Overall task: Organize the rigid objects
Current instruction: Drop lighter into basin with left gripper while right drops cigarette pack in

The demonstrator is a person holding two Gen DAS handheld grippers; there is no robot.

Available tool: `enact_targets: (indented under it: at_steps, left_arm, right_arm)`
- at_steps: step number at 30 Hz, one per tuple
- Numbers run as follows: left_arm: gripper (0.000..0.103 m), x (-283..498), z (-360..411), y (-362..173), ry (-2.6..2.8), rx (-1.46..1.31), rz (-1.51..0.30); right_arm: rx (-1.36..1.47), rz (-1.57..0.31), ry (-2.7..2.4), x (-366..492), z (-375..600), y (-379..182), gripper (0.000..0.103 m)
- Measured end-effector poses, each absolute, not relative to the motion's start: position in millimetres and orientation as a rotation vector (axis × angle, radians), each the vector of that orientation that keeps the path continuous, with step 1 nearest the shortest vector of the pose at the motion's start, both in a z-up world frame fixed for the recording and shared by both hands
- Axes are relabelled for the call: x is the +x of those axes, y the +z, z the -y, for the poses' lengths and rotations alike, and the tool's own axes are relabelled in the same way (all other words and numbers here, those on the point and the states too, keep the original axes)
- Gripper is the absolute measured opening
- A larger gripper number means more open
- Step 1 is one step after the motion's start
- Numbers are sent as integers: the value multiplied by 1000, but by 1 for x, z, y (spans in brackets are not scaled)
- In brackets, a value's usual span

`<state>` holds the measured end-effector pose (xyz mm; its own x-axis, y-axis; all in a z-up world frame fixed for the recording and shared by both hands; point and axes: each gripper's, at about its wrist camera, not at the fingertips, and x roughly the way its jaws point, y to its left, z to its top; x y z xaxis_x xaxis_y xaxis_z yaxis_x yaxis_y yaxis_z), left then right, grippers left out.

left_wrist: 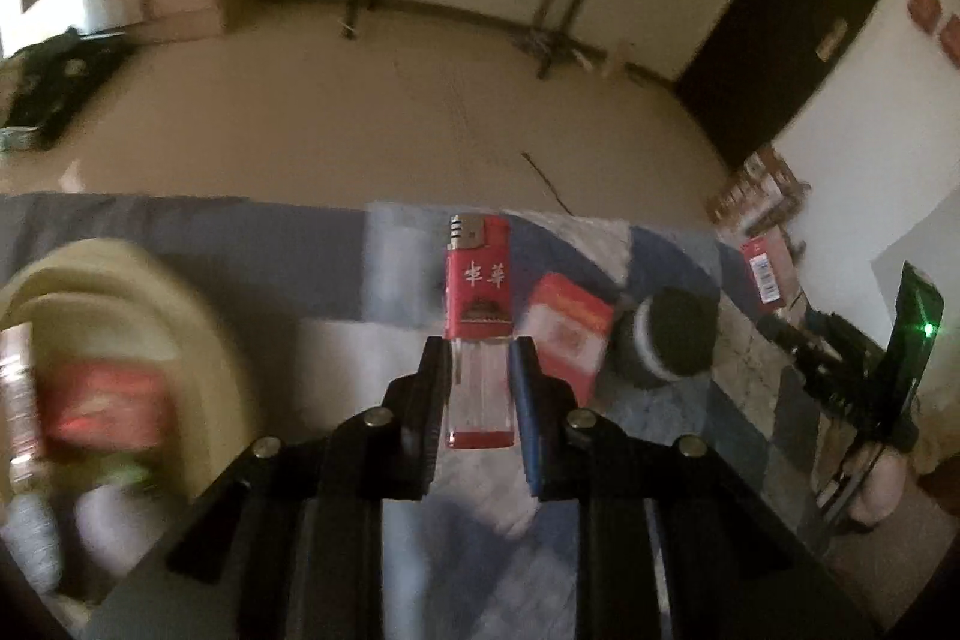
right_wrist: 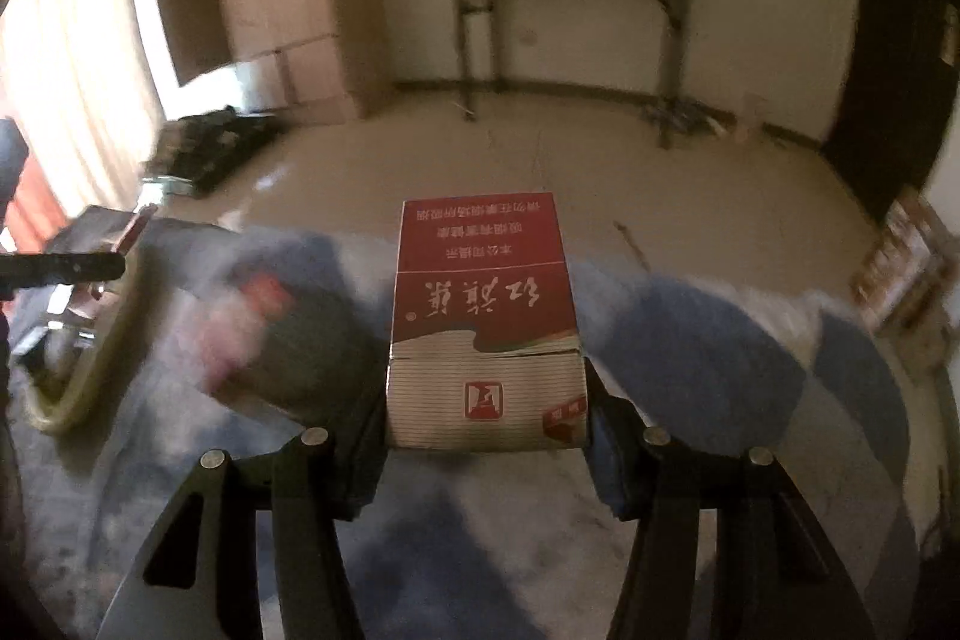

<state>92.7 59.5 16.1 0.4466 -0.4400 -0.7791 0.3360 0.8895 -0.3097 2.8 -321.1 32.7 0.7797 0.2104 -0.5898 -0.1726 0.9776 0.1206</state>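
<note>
two grippers above a blue patterned cloth (left_wrist: 336, 244), left gripper (left_wrist: 480, 370) clamped on a red lighter (left_wrist: 478, 292), right gripper (right_wrist: 486, 400) gripping a red cigarette pack (right_wrist: 483, 316), beige basket (left_wrist: 198, 316) at left

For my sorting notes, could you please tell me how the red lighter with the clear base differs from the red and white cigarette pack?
The red lighter with the clear base is slim and partly see-through; the red and white cigarette pack is a broad, opaque carton. The lighter sits in the left gripper, the pack in the right gripper, whose jaws stand wider. Both are held clamped, pointing away from the camera, with white Chinese lettering on red.
</note>
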Motion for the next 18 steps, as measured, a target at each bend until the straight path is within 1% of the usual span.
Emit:
enact_targets:
  at_steps: [4,7,8,12,16,18]
  left_arm:
    - [23,70,-140,47,-350,-136,-974]
    - [23,54,-223,51,-164,-147,-993]
    - [23,50,-239,49,-136,-163,-998]
    - [23,32,-302,23,-11,-223,-1054]
    - [23,28,-336,-9,43,-337,-1112]
    - [23,34,-338,-19,26,-368,-1142]
  right_arm:
    - [-6,-630,409,8,245,75,55]
    - [-68,-679,578,13,163,84,55]
    - [-100,-706,629,14,130,82,55]
    - [-215,-809,778,22,22,62,55]
    - [-231,-933,841,55,-51,50,55]
    - [-261,-978,842,80,-75,46,55]
